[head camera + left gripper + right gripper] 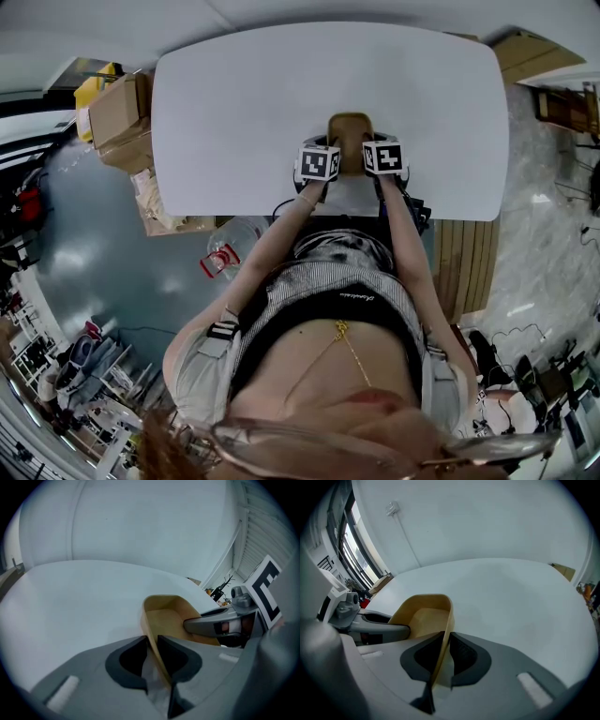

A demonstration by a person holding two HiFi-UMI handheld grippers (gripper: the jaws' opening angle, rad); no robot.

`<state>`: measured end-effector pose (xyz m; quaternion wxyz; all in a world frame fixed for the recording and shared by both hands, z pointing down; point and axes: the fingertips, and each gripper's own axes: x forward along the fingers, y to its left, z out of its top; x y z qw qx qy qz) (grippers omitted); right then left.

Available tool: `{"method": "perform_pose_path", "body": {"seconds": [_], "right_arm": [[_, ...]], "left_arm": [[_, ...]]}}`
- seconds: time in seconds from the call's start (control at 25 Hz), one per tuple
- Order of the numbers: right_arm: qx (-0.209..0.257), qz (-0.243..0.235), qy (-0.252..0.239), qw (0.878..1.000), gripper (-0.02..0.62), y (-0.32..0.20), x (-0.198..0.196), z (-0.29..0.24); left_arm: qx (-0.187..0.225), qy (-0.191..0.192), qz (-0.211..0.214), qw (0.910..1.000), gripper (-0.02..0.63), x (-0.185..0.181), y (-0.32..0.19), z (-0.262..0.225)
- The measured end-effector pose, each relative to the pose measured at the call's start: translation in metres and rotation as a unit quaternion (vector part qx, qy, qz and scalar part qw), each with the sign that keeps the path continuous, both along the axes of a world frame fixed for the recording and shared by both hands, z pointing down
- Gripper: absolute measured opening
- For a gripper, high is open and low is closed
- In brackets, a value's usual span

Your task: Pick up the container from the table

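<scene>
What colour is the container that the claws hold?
The container is tan, like light cardboard; the right gripper view shows it best.

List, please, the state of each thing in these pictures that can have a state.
container: open side up, empty, no lid, held by both side walls; it is not clear whether it has left the table.
left gripper: shut on the container's left wall.
right gripper: shut on the container's right wall.
</scene>
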<state>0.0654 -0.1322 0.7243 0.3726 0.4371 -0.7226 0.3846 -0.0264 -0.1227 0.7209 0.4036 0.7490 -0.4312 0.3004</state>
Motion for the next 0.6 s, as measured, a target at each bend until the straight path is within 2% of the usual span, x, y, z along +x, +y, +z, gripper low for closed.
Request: {"method": "perform_pose_path", "body": {"seconds": [0.28, 0.6], "right_arm": [[-0.003, -0.005, 0.012, 1.0, 0.057, -0.001, -0.002, 0.0], [0.01, -0.012, 0.012, 1.0, 0.054, -0.006, 0.001, -0.019]], "left_arm": [[-0.033, 0.012, -0.016, 0.9993, 0.059, -0.003, -0.002, 0.001], [-0.014, -0.003, -0.013, 0.9998, 0.049, -0.002, -0.004, -0.019]]}}
